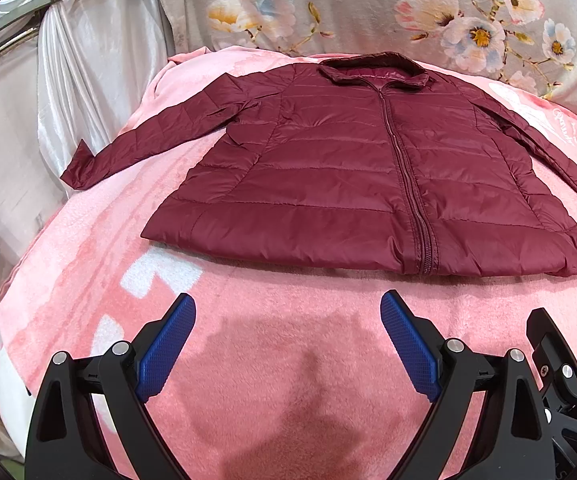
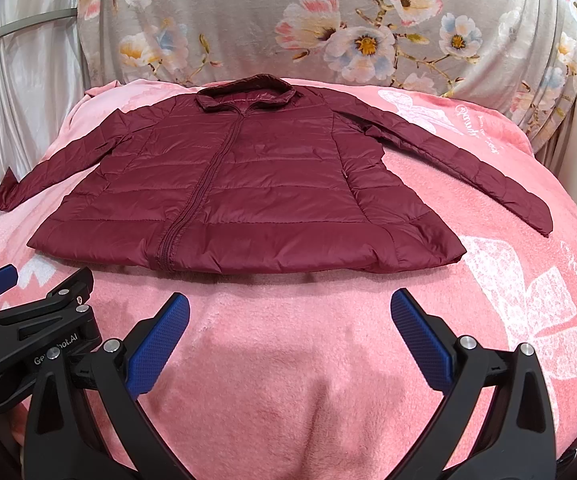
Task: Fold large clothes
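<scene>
A: Status? Go left to right.

B: Left claw [image 1: 288, 344] spread wide, nothing in it, hovering over bare blanket [image 1: 88, 248] just short of the hem. Right claw [image 2: 290, 348] the same: wide, empty, short of the hem.

A: Jacket?

B: Jacket [image 1: 348, 176] lies flat on the blanket, front up, zip closed, collar at the far side, hem toward the claws. Left sleeve [image 1: 148, 132] angled out to the left, right sleeve [image 2: 468, 160] out to the right.

A: Step?

B: I'd say pre-fold. Nothing folded yet. Next likely a sleeve: pinch near the cuff, carry it across the body. The fabric looks slick and puffy, so grab deep or it slips.

A: View differences?

B: Left view gets the whole left sleeve to the cuff; right sleeve runs off the frame edge. Right view shows the right sleeve and cuff fully, plus the other claw beside it at lower left. Floral cloth [image 2: 248, 20] behind in both.
</scene>
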